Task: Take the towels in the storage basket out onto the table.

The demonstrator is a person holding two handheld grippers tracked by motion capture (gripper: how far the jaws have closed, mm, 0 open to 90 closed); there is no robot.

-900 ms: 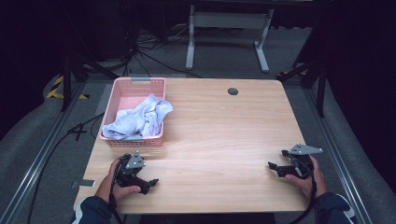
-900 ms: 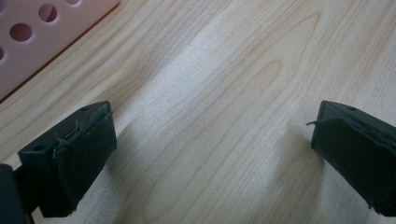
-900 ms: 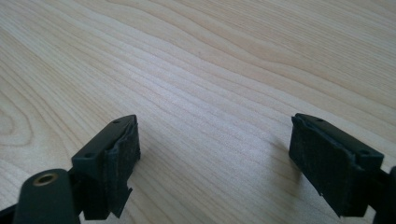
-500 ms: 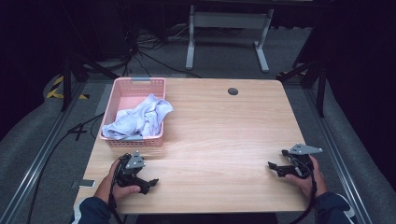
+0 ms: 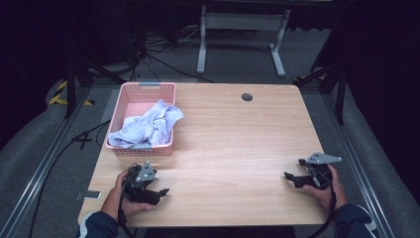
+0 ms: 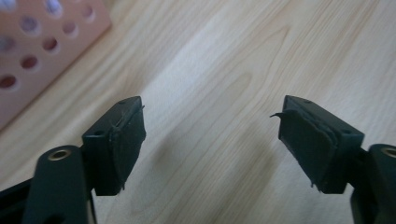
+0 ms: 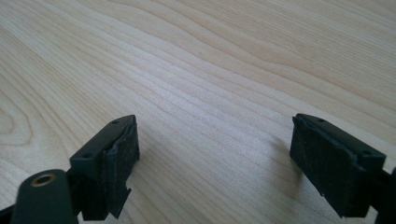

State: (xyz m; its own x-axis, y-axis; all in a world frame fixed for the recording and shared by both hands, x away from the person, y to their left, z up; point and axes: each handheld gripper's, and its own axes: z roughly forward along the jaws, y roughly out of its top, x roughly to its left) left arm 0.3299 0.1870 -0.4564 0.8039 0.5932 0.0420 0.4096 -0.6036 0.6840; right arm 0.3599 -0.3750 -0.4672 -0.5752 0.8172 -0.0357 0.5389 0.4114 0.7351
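Partly hidden, cloth [image 5: 147, 128] fills pink basket [image 5: 148, 89]; l. gripper [image 5: 159, 192] nearby, open.

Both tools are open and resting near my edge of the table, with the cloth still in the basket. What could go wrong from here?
1. The crumpled pale blue-white cloth drapes over the right rim of the perforated pink plastic basket; pulling it may drag or tip the light basket.
2. The left tool is nearest; a shallow pinch on loose folds may slip.
3. The right tool sits far off; a long reach across the wooden table could trail its cable.
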